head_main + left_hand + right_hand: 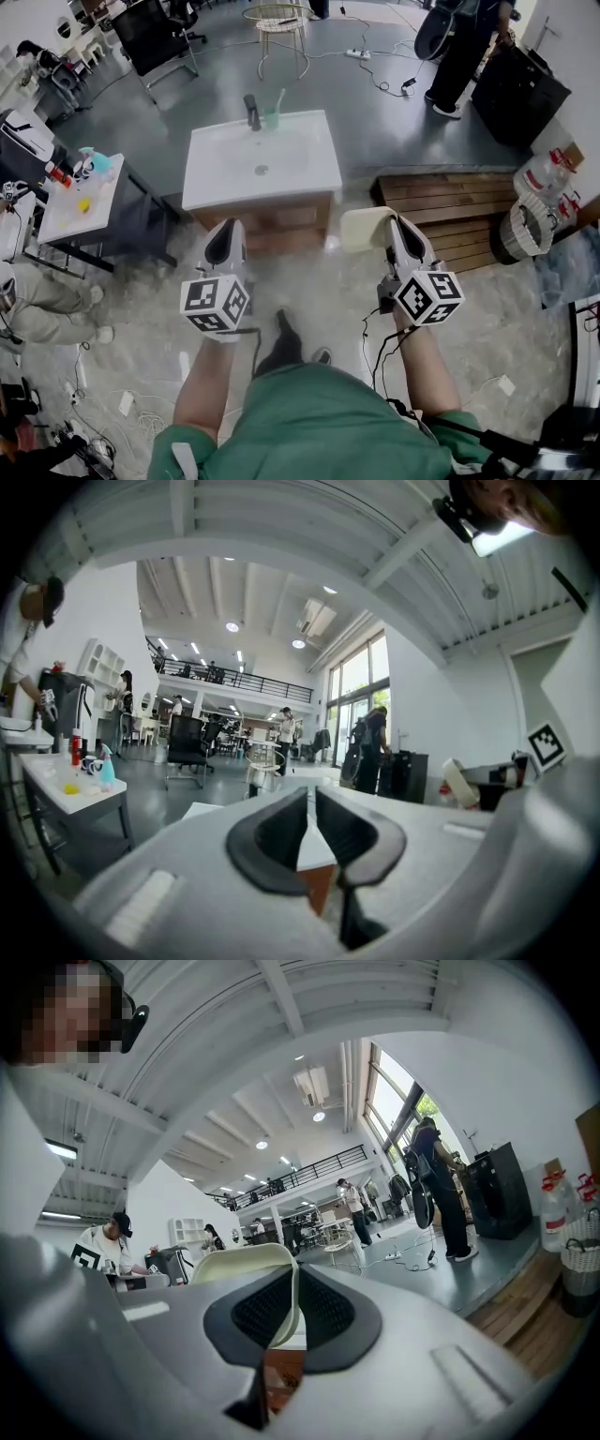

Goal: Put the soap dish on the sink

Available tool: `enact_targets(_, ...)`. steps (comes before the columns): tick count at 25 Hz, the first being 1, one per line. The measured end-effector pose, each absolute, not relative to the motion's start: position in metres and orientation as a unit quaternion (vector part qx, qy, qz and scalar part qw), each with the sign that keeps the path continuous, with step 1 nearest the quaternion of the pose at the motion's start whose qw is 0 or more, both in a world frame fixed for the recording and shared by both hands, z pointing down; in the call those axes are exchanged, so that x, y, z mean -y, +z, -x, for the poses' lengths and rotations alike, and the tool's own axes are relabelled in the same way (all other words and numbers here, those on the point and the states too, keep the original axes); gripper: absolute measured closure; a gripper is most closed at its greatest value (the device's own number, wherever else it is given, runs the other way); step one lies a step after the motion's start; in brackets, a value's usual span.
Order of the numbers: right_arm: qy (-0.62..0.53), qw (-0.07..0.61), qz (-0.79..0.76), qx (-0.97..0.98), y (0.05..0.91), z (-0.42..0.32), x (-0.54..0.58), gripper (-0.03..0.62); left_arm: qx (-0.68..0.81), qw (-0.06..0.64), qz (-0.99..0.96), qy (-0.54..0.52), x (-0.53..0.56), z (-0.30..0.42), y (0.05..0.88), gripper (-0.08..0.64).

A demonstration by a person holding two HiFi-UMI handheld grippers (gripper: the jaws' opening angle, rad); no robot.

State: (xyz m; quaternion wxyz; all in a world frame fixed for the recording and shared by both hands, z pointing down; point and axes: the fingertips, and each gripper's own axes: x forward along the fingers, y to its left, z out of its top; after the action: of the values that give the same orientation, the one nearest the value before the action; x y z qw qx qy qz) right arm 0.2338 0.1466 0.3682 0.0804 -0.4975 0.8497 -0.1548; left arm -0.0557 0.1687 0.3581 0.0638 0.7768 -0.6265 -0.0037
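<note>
Two grippers: both hang in front of the white rectangular ceramic sink, which sits on a brown wooden cabinet.
Right gripper: clamped on one edge of the cream-coloured, rounded plastic soap dish, which juts out to its left, in the air and well short of the sink.
Left gripper: pads drawn together with nothing between them; idle.
Step in hand: judged to be the carry toward the sink top.
Where to set it: the flat rim looks best, probably the right or front margin, since the dark metal faucet and the pale green cup occupy the back edge.
How to do it well: bring the dish over the rim, level it so its base faces down, lower it until it rests flat, and only then part the jaws.
Risk: the hold is on a thin edge, so a quick swing could twist the dish. Placed too near the basin's slope or the outer edge, it might slide off.
</note>
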Motion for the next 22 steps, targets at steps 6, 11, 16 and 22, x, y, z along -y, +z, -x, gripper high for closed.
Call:
enact_targets(6, -0.164, 0.069, 0.510, -0.841, 0.379, -0.224, -0.108, 0.575, 0.619, 0.078, -0.781, -0.005, -0.120, 0.071, 0.372, 0.535)
enact_targets(11, -0.165, 0.065, 0.529, -0.830, 0.377, -0.215, -0.063, 0.575, 0.607, 0.089, -0.790, -0.009, -0.067, 0.086, 0.380, 0.535)
enact_targets(16, -0.165, 0.056, 0.545, -0.820, 0.378, -0.192, -0.019, 0.575, 0.601, 0.102, -0.792, -0.018, -0.013, 0.119, 0.386, 0.535)
enact_targets(22, -0.171, 0.045, 0.555, -0.813, 0.381, -0.163, 0.023, 0.575, 0.597, 0.118, -0.793, -0.024, 0.035, 0.154, 0.398, 0.535)
